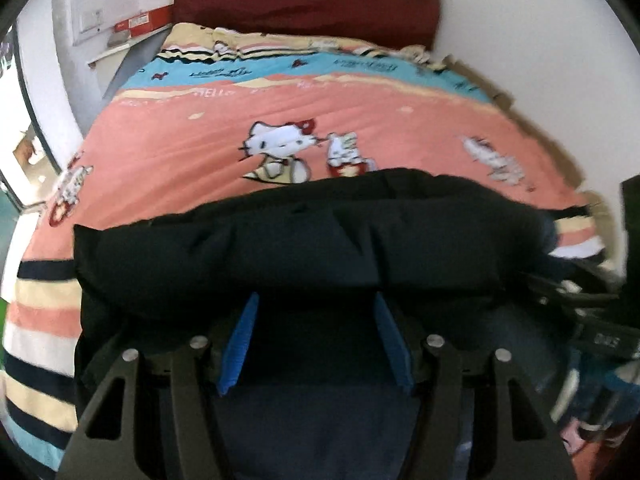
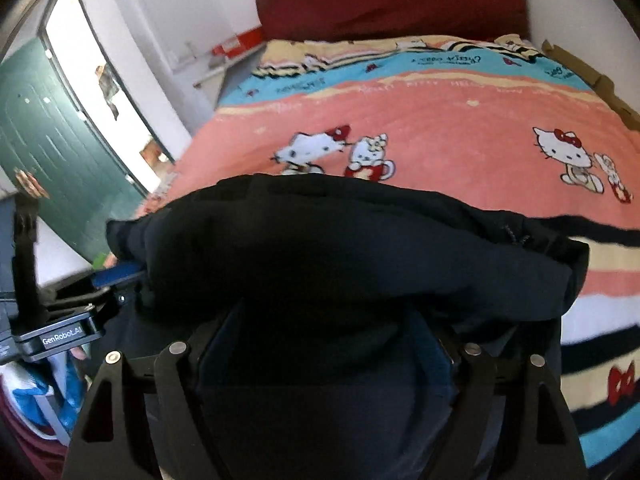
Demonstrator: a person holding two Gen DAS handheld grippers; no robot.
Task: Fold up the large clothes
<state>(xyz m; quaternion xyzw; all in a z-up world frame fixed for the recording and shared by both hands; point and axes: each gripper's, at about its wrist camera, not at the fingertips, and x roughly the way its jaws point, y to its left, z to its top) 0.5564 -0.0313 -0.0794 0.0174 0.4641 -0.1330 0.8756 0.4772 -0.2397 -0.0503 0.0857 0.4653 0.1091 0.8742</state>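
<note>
One dark garment point(image 1: 304, 248) is seen, bunched up on one bed point(image 1: 192, 148). Two grippers are counted: the left gripper point(image 1: 316, 300) and the right gripper point(image 2: 328, 312), each with two fingers. One dark red headboard point(image 1: 304, 0) is seen behind the bed. One green door point(image 2: 52, 152) is seen. One red box point(image 2: 238, 45) is seen on one shelf point(image 2: 218, 70).

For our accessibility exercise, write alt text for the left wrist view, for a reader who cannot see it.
A dark folded garment drapes across the left tool, whose blue pads stand apart beneath its edge. Behind lies a bed with a pink cartoon-cat blanket and a dark red headboard.
</note>
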